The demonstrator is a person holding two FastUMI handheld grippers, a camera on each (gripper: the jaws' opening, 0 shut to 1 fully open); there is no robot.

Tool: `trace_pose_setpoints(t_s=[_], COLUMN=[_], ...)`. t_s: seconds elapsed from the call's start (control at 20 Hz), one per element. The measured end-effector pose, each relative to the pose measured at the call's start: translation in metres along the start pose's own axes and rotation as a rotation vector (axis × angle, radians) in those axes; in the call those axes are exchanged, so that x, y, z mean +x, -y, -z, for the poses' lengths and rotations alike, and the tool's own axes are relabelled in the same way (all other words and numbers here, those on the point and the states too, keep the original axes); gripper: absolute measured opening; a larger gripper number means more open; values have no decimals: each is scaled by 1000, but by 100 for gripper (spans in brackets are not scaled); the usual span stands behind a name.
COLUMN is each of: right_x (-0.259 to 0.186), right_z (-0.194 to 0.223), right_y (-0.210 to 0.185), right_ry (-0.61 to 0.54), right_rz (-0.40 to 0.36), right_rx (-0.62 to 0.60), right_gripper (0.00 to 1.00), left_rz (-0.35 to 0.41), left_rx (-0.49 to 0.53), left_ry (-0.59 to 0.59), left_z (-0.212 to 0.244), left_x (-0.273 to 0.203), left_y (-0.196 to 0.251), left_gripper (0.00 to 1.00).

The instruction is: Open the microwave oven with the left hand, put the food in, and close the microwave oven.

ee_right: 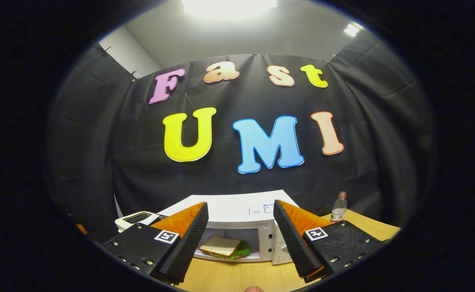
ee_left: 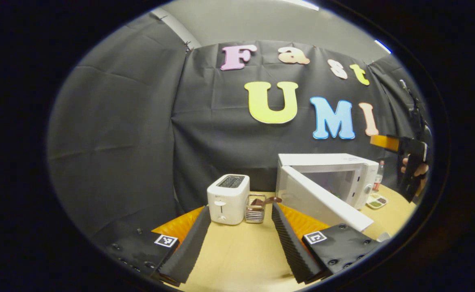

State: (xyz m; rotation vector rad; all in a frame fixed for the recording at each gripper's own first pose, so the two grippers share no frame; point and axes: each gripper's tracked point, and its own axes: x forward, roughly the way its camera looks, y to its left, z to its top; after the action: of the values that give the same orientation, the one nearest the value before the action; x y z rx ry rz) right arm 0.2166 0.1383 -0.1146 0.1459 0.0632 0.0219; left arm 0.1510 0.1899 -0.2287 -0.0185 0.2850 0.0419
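I see a light wooden table (ee_left: 241,251) with a few things sitting on it. A white toaster (ee_left: 228,198) stands near the back, with a small wire rack (ee_left: 255,209) just beside it, and then the white microwave (ee_left: 334,178) with its door (ee_left: 322,200) hanging open. Past the microwave there is a little dish (ee_left: 376,200) with bits of food in it, I think, and a clear bottle (ee_right: 338,207) stands near the microwave by the table's back edge.
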Motion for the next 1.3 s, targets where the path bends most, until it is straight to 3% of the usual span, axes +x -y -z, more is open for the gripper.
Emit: trace_pose_setpoints(t_s=[0.15, 0.25, 0.3, 0.4, 0.6, 0.65, 0.75, 0.85, 0.95, 1.05, 1.1, 1.2, 1.3], right_x=[-26, -41, -48, -59, -77, -80, -86, -90, -93, -98, -100, -106, -113], right_z=[-11, -20, -24, -30, -41, -43, -48, -50, -51, -52, -54, -56, -54], right_y=[8, 18, 23, 33, 49, 52, 55, 60, 64, 70, 73, 81, 86], right_ry=[-2, -2, -3, -8, -5, -3, -1, -1, -3, -10, -9, -11, -18], right_rz=[-19, -19, -20, -28, -36, -37, -47, -50, -48, -43, -38, -23, -6], right_rx=[2, 5, 9, 10, 13, 16, 9, -2, -2, -4, -6, -12, -14], right_gripper=[97, 97, 97, 97, 97, 97, 97, 97, 97, 97, 97, 97, 97], left_rz=[19, 22, 22, 8, -13, 15, 60, 72, 107, 150, 171, 212, 264], left_rx=[-3, 10, 12, 13, -1, -6, -12, 6, 5, 13, 15, 14, 7], left_ry=[-23, -44, -54, -71, -95, -111, -138, -136, -139, -151, -153, -146, -144], left_z=[12, 22, 27, 37, 50, 52, 60, 61, 59, 61, 61, 57, 54], left_x=[1, 3, 1, -1, -7, -9, -8, -7, -10, -10, -9, -4, -1], left_y=[15, 24, 27, 30, 39, 47, 64, 76, 93, 114, 123, 144, 166], left_gripper=[100, 86, 85, 67, 17, 4, 14, 8, 12, 3, 7, 3, 7])
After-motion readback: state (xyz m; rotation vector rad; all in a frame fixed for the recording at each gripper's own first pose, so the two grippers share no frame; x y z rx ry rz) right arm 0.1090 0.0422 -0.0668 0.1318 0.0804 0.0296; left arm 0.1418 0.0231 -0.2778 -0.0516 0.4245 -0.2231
